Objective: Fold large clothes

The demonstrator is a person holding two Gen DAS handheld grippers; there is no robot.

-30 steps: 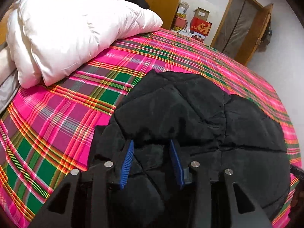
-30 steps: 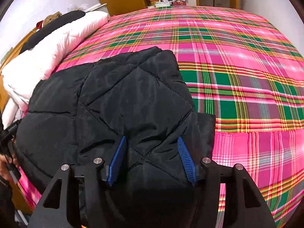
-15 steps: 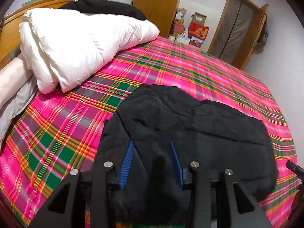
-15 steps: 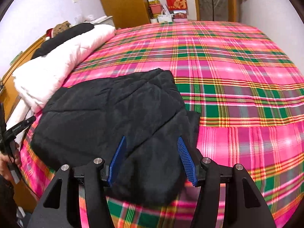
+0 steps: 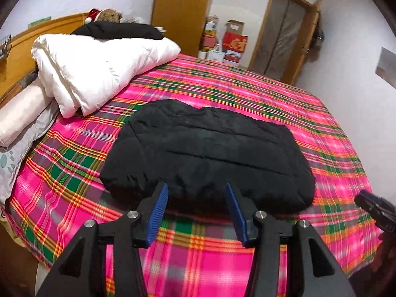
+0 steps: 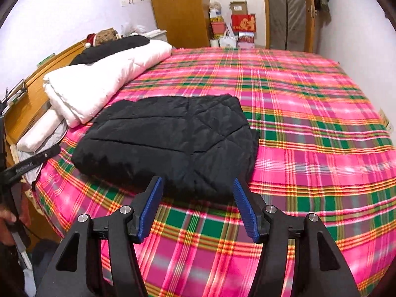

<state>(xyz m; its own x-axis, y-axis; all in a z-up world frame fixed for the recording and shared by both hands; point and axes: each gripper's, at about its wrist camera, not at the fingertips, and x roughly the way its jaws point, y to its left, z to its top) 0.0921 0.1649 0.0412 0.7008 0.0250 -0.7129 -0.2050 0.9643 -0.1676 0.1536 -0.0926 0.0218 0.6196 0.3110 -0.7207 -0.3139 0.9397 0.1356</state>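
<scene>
The left gripper [image 5: 195, 209] hangs above the near edge of the bed, its blue pads [image 5: 158, 210] spread with nothing between them; its jaws have just been opening. Only plaid sheet shows in the gap, and the pads are clear of any cloth. Just ahead of its fingertips lies the black quilted jacket [image 5: 208, 153], folded into a thick flat bundle on the plaid bedsheet [image 5: 247, 91]. Ahead and to the left of this gripper, a folded white duvet [image 5: 99, 66] rests near the wooden headboard [image 5: 22, 57], with a dark garment [image 5: 118, 29] on top of it and a plush toy [image 5: 109, 14] behind.

The right gripper [image 6: 198, 205] also hovers over the near edge, pads [image 6: 151, 208] apart and gripping nothing. The jacket [image 6: 168, 138] sits just beyond its tips, slightly to the left, with one lower layer [image 6: 256, 146] sticking out on the right side. The sheet [image 6: 309, 113] stretches bare to the right and ahead. At this view's far left edge, part of the other gripper [image 6: 29, 164] and a hand [image 6: 10, 220] appear. Far ahead stand a wooden wardrobe [image 6: 178, 7], stacked boxes [image 6: 235, 27] and a doorway [image 6: 287, 10].
</scene>
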